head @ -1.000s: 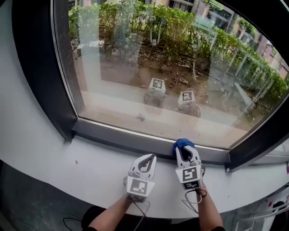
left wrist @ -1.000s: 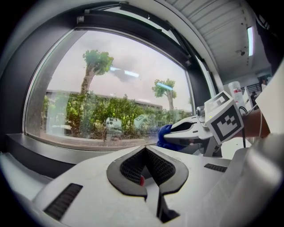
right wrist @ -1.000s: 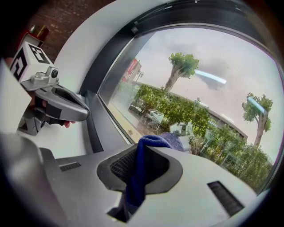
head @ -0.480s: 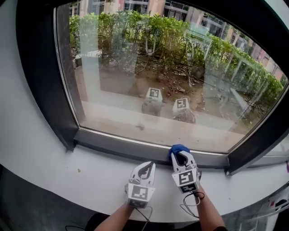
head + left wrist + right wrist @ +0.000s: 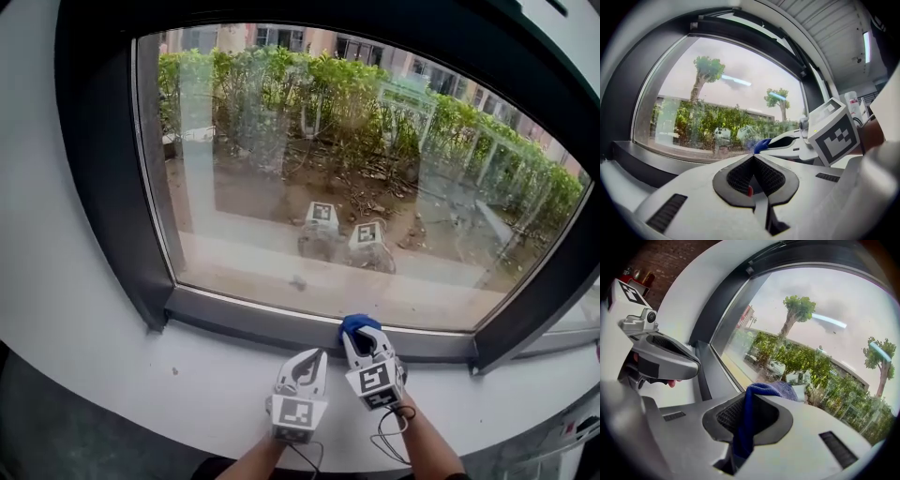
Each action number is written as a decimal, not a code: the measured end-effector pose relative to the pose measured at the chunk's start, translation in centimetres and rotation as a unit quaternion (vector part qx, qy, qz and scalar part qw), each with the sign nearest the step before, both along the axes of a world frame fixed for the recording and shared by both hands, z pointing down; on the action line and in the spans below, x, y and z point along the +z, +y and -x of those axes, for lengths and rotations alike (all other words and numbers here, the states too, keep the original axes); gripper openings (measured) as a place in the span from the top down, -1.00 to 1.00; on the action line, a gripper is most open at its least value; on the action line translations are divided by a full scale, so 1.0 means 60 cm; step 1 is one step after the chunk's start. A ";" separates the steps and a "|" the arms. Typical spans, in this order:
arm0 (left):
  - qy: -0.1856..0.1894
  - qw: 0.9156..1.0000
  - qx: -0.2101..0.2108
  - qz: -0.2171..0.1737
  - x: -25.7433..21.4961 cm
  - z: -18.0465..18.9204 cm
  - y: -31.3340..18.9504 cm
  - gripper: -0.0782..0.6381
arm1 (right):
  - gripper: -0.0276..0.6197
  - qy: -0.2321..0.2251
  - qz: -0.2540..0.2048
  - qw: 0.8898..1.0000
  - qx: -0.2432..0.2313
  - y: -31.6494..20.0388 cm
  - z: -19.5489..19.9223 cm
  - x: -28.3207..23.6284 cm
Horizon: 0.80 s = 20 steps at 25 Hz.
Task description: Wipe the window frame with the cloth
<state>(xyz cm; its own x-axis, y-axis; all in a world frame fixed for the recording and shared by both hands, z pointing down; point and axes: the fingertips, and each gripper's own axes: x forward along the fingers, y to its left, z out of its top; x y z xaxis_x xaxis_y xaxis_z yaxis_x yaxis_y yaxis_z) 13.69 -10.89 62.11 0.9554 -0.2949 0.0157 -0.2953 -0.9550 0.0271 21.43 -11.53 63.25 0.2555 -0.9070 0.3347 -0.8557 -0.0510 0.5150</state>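
Fingers, right gripper [image 5: 362, 337]: pinched on blue cloth [image 5: 357, 322].
Fingers, left gripper [image 5: 312, 358]: together, empty.
Cloth: against window frame [image 5: 253, 320] bottom rail, 6 o'clock of glass [image 5: 328, 187].
Left gripper: over white sill [image 5: 178, 370], cloth's 7 o'clock.

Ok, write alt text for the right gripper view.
The right gripper has its jaws shut on a blue cloth, whose bunched end pokes out toward the dark lower window frame. The left gripper shows at the left edge, and green bushes, trees and a grey sky lie beyond the glass.
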 end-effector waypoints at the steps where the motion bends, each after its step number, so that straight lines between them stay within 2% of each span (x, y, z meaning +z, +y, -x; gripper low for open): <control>1: 0.001 1.000 -0.002 -0.002 -0.001 0.001 -0.003 0.77 | 0.84 0.004 0.004 1.000 -0.002 -0.005 0.003 0.001; 7: 0.013 0.999 -0.029 -0.017 -0.010 0.012 -0.038 0.77 | 0.84 0.008 0.010 1.000 -0.017 -0.043 0.032 -0.003; 12: 0.014 0.999 -0.051 -0.007 -0.010 0.033 -0.065 0.77 | 0.84 0.014 0.019 0.999 -0.026 -0.060 0.055 0.001; 20: 0.009 0.999 -0.054 -0.001 -0.009 0.049 -0.075 0.77 | 0.84 0.021 0.026 0.999 -0.030 -0.072 0.071 -0.004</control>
